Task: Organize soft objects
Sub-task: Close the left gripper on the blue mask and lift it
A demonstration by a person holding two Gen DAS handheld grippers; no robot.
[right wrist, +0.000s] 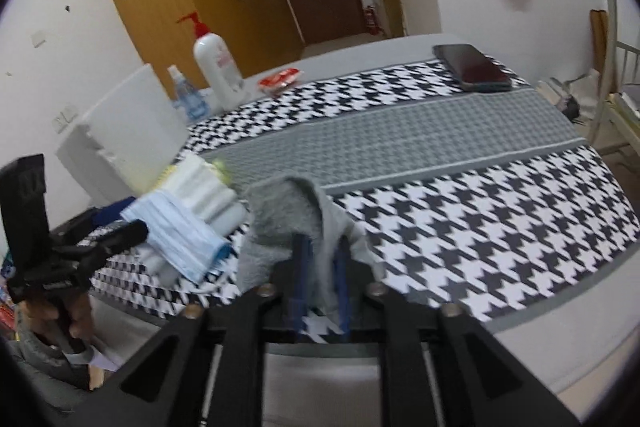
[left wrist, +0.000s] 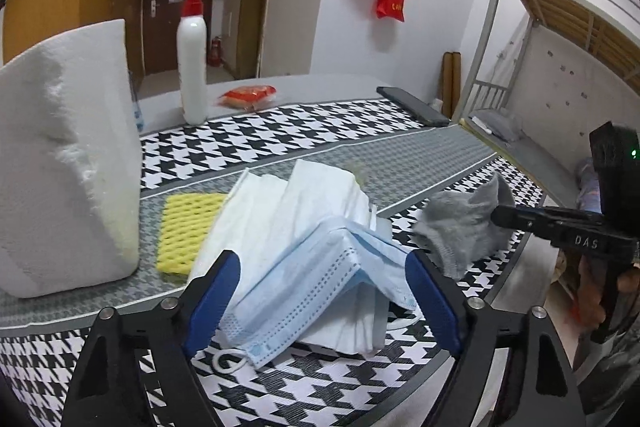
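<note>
Left claw (left wrist: pixel 320 291) is standing wide around the stack of face masks (left wrist: pixel 304 251) on the counter (right wrist: pixel 460 211), pads not pressing as far as I can tell. I'm reading the stack as light, floppy and prone to fanning apart, so I'm favouring a squeeze across its folded middle. Right claw (right wrist: pixel 320 267) is sitting narrow with the grey sock (right wrist: pixel 288 227) draped between its fingers; whether it is pinching, I cannot tell. Foam block (left wrist: pixel 64 163) is crowding the left side, then the yellow sponge (left wrist: pixel 184 231) just beside the masks.
</note>
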